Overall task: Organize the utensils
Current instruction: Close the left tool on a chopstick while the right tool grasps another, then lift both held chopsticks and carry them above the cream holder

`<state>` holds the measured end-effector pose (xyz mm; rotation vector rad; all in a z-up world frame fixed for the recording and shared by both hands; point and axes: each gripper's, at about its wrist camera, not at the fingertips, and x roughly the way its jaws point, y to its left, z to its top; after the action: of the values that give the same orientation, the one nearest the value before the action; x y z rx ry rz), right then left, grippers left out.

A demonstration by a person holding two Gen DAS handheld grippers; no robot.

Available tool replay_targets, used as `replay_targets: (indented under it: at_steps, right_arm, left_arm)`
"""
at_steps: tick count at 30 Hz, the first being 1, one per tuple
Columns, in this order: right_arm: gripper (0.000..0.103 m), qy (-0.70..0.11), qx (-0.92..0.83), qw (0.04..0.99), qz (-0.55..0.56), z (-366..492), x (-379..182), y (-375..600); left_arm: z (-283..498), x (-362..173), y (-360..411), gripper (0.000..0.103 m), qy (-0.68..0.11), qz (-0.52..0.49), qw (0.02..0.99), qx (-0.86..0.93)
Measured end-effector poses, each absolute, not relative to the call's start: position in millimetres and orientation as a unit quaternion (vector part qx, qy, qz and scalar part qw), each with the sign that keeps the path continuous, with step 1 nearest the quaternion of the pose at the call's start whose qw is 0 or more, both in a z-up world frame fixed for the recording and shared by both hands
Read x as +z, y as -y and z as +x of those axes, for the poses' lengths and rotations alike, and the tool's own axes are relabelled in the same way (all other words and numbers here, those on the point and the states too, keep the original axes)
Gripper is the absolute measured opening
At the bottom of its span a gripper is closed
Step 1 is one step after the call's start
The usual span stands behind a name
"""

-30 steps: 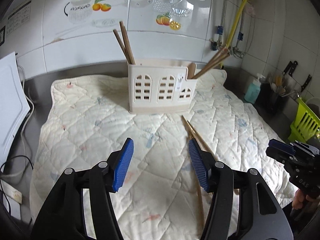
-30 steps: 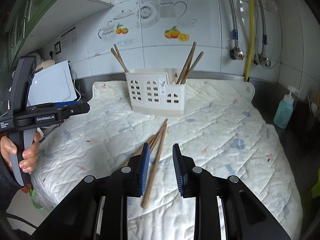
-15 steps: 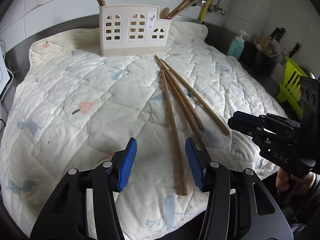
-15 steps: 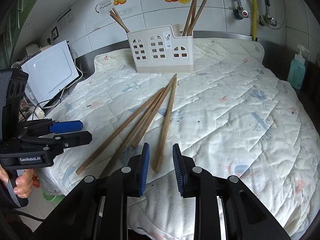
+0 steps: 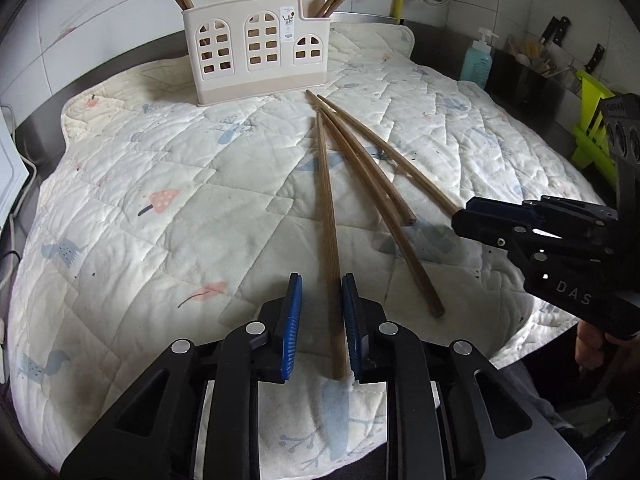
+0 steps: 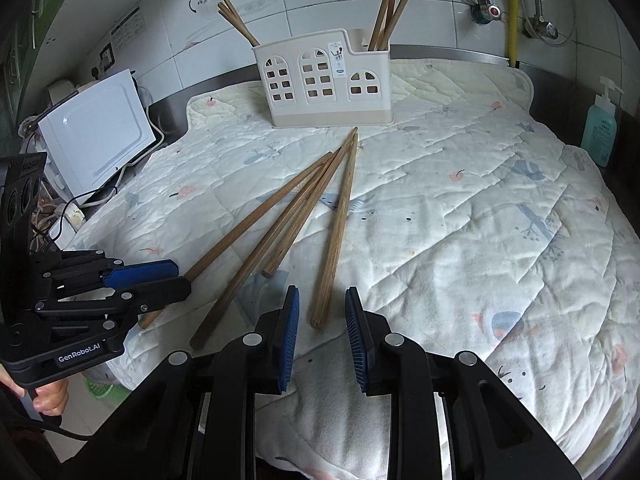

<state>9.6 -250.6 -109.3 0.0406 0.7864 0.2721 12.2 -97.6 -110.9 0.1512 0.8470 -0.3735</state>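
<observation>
Left gripper (image 5: 319, 312) closing around the leftmost chopstick (image 5: 329, 240); one pad touches it, the other stands clear. Right gripper (image 6: 321, 322) parted, another chopstick (image 6: 335, 236) end between its pads, untouched. Four chopsticks fan across the quilted mat (image 5: 160, 184) toward the cream holder (image 5: 256, 50).

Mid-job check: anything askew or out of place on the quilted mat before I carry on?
Yes. Four chopsticks lie loose, fanned out on the quilted mat in front of the utensil holder, tips converging near its base, while others stand upright inside. The left gripper is closing around one. Nothing looks spilled or broken.
</observation>
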Motion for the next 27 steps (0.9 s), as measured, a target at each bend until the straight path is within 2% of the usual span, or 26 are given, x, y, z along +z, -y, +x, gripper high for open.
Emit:
replay_targets:
  at_steps: [8, 11, 15, 20, 27]
  right_arm:
    - [0.024, -0.378, 0.122, 0.918, 0.02, 16, -112, 248]
    - [0.019, -0.373, 0.11, 0.921, 0.006, 17, -113, 243]
    - [0.009, -0.368, 0.094, 0.925, -0.01, 15, -114, 241]
    - [0.007, -0.365, 0.095, 0.926, -0.001, 13, -109, 245]
    - [0.007, -0.329, 0.09, 0.94, -0.005, 5, -80, 250]
  left_arm:
    - [15, -111, 99, 0.018, -0.405, 0.073, 0.895, -0.171]
    - [16, -112, 98, 0.018, -0.406, 0.069, 0.895, -0.171]
    - [18, -111, 98, 0.018, -0.404, 0.071, 0.896, -0.171]
    - [22, -110, 93, 0.009, -0.407, 0.056, 0.894, -0.179]
    - [26, -104, 79, 0.008, -0.401, 0.025, 0.898, -0.182]
